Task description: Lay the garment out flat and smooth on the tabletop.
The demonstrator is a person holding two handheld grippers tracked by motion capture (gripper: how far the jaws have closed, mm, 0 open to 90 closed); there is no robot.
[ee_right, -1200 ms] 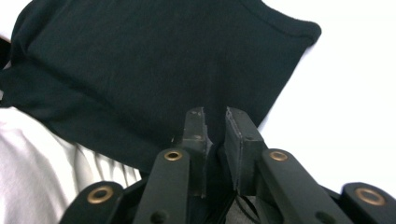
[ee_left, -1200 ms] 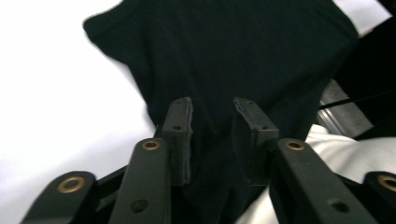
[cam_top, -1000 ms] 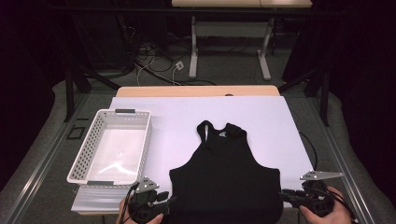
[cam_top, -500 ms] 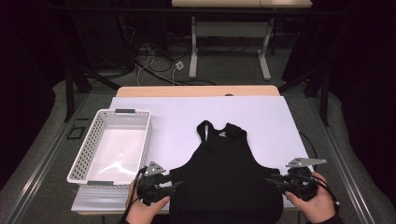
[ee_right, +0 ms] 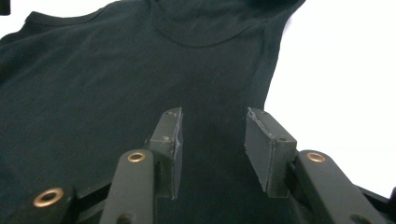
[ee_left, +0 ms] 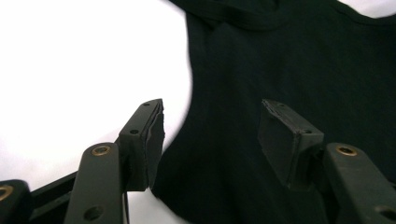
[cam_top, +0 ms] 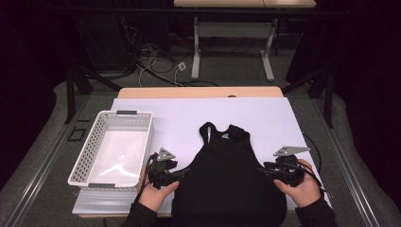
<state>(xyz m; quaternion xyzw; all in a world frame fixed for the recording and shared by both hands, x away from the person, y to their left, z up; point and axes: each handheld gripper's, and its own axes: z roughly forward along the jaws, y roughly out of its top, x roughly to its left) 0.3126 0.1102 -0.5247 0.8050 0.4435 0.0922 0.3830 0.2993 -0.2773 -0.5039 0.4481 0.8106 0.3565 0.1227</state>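
A black tank top lies flat, neck away from me, on a white sheet that covers the table. My left gripper points inward at the top's left side edge. In the left gripper view its jaws stand open over that edge of the fabric, pads not pressing; they have just been opening. My right gripper points inward at the right side edge. In the right gripper view its jaws hang open above the cloth and have also just been opening.
A white perforated basket stands empty on the left of the table, beside my left hand. The wooden table edge shows at the back. Desk legs and cables are on the floor beyond.
Both hands have moved forward from the table's near edge along the tank top's sides. Both grippers' jaws stand wider than before.
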